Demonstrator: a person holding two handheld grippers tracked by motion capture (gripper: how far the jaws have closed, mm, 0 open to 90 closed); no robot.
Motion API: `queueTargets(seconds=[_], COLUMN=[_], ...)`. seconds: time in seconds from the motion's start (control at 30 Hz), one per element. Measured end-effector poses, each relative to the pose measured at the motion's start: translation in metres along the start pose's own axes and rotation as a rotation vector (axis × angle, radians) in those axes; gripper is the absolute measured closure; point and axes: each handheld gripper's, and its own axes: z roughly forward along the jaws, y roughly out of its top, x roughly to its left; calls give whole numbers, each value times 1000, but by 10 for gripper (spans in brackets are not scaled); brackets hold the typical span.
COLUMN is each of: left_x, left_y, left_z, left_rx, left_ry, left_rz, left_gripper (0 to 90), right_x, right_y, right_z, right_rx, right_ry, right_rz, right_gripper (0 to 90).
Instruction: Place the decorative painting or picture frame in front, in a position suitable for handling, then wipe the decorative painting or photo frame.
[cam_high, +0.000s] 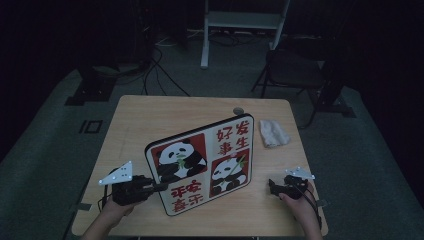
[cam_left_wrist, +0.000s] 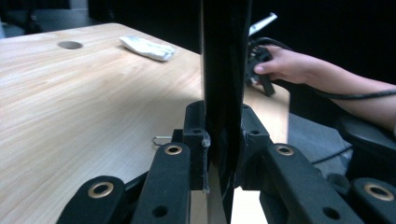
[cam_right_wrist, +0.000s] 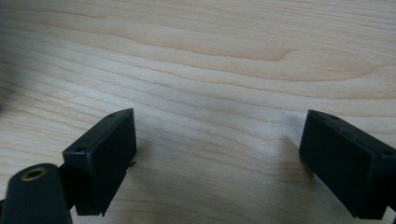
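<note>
Left gripper (cam_high: 161, 187) pinches panda board (cam_high: 202, 162) upright on edge.

- The flat rectangular panda-print board (cam_high: 202, 162) stands on edge near the middle of the pale wooden table (cam_high: 150, 115), tilted back; its lower left corner sits between the fingers (cam_left_wrist: 196, 135) of the left gripper (cam_high: 159, 187)
- The right gripper (cam_high: 272, 186) rests on the table to the board's right, apart from it
- The crumpled white cloth (cam_high: 273, 133) lies behind the right gripper, just right of the board's top edge; the small round hole (cam_high: 238, 110) in the table lies behind the board
</note>
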Motion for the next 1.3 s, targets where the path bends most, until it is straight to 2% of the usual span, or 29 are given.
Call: queueTargets(seconds=[0.13,0.23,0.57,0.93,1.3], left_x=[-2,-3,-6,-6,-6], left_y=[0,0,-1,-1,-1], left_z=[0,0,-1,-1,-1], left_rx=[2,-1,1,6,6], left_ry=[21,15,31,23,24], left_rz=[-1,-10,-7,-10,-14], left_gripper=[785,787,787,787,788], right_x=[0,0,0,0,-4], right_y=[0,0,0,0,9], right_z=[0,0,0,0,8], right_rx=[0,0,0,1,-5], right_ry=[0,0,3,6,-3], right_rz=[0,0,-2,-5,2], right_gripper=[106,106,107,107,131])
